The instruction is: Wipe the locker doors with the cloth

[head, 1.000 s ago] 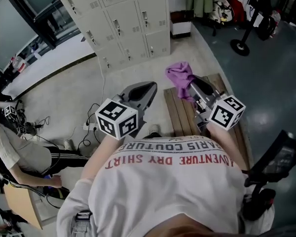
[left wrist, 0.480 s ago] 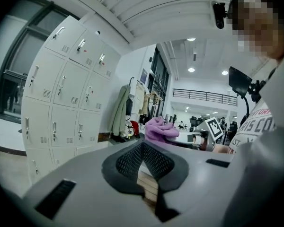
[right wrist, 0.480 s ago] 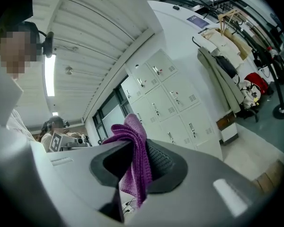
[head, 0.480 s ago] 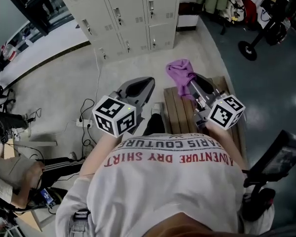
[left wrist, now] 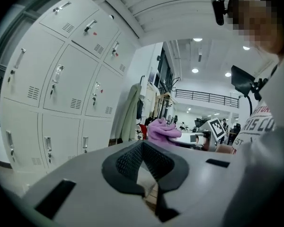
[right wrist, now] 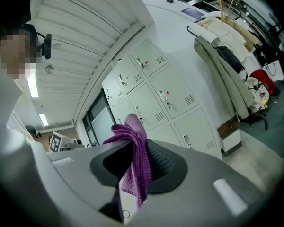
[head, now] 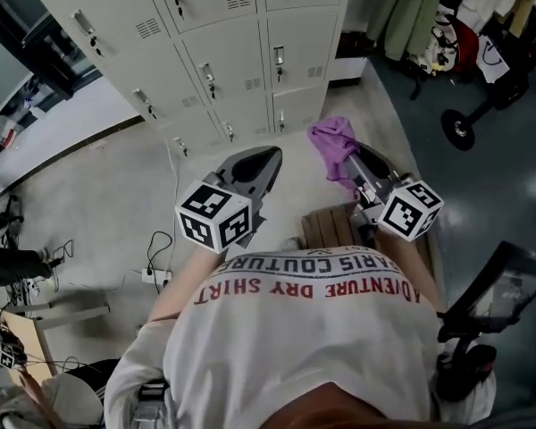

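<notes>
Head view: person in a white printed shirt, one hand-held gripper per hand, facing a bank of pale grey lockers. Left gripper: jaws pressed together to a point, nothing between them; the left gripper view shows the dark pads meeting at the tip. Right gripper: jaws pinched on a purple cloth, bunched above the tip and hanging loose below it in the right gripper view. Cloth held in the air, apart from the locker doors, not touching them. Slatted wooden bench below the right gripper. Power strip with cables on the floor at left. Garments hanging right of the lockers.
</notes>
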Tool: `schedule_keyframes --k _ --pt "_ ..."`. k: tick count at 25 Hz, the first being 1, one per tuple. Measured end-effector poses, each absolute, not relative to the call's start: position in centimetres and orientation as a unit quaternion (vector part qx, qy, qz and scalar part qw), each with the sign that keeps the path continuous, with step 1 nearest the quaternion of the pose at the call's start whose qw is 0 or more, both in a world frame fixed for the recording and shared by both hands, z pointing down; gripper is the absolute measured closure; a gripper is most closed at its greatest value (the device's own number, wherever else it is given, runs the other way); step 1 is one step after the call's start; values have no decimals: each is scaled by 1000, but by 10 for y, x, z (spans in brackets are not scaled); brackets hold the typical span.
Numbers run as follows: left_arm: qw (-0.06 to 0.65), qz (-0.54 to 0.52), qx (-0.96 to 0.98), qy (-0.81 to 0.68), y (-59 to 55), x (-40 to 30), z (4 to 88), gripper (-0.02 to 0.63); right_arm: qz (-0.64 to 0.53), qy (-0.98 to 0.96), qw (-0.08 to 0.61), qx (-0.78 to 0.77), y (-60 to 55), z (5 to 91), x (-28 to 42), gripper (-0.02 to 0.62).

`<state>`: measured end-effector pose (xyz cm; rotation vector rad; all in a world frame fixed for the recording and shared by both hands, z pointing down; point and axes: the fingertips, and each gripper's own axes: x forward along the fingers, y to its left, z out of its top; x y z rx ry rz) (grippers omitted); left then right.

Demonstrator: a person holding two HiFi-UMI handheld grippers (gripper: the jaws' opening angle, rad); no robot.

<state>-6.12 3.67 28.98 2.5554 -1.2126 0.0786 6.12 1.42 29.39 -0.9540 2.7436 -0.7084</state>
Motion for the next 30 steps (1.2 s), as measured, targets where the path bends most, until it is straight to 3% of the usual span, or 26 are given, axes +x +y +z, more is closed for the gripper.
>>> schedule_keyframes --k 20,30 --pt "134 18 881 -453 -153 -102 276 604 -221 919 115 -304 -179 279 32 528" --pt "180 33 863 -470 -281 -110 322 604 -254 922 86 -279 -308 336 3 528"
